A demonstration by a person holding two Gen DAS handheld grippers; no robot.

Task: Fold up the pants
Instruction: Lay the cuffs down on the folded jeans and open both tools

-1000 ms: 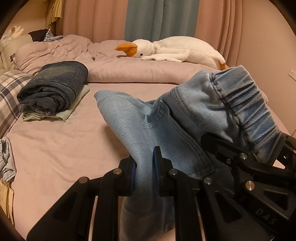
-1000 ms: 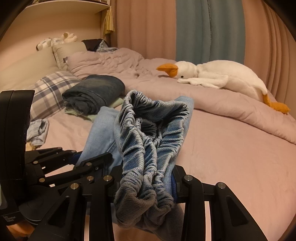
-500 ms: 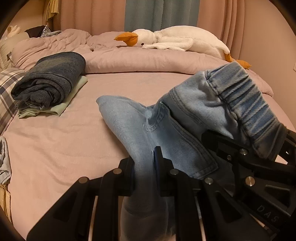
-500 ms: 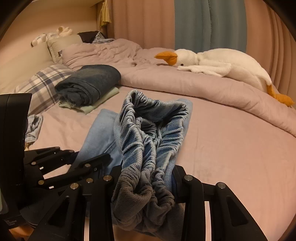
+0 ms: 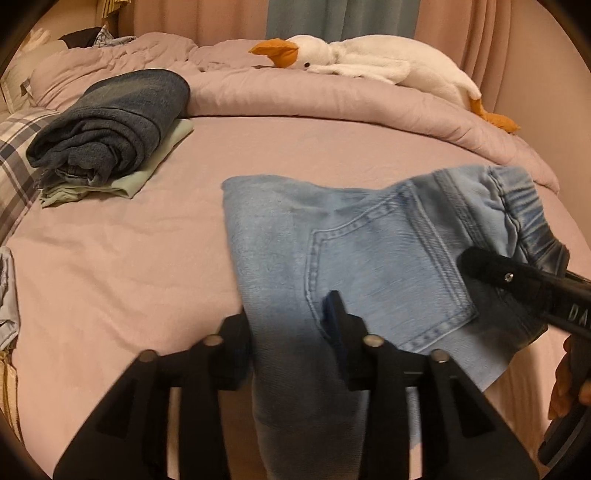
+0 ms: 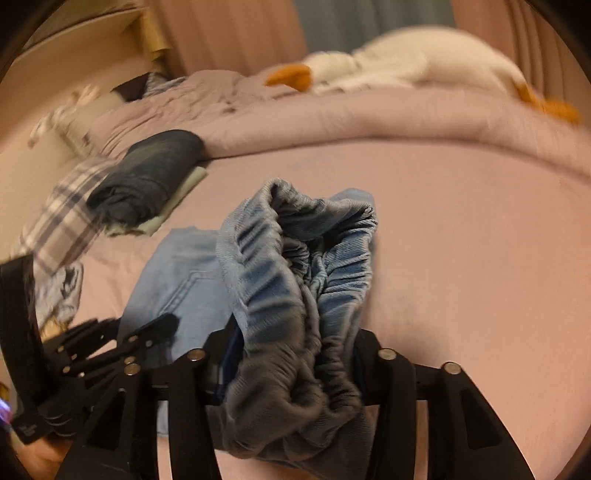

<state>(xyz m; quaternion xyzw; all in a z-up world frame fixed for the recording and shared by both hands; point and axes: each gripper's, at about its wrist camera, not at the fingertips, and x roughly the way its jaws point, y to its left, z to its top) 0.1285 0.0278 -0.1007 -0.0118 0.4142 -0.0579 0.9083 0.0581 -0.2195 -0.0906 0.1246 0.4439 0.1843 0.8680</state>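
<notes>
I see pink bed (image 5: 110, 266), curtains behind. Light-blue pants (image 5: 332, 243) folded on bed, pocket up. Left hand-held gripper (image 5: 291, 325) opening around leg fabric; right hand-held gripper (image 6: 291, 354) opening, bunched waistband between.

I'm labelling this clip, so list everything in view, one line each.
light blue pants: one, lying on the bed, elastic waistband between the right gripper's fingers
dark jeans: one, dark blue, rolled, far left, on the pale green cloth
pale green cloth: one, folded
goose plush: one, white with orange beak, on the duvet
duvet: one, mauve, bunched at the far side
bed sheet: mauve
plaid pillow: one, left edge
curtains: pink and teal, behind
left gripper: black, jaws opening, denim between them
right gripper: black, jaws opening
</notes>
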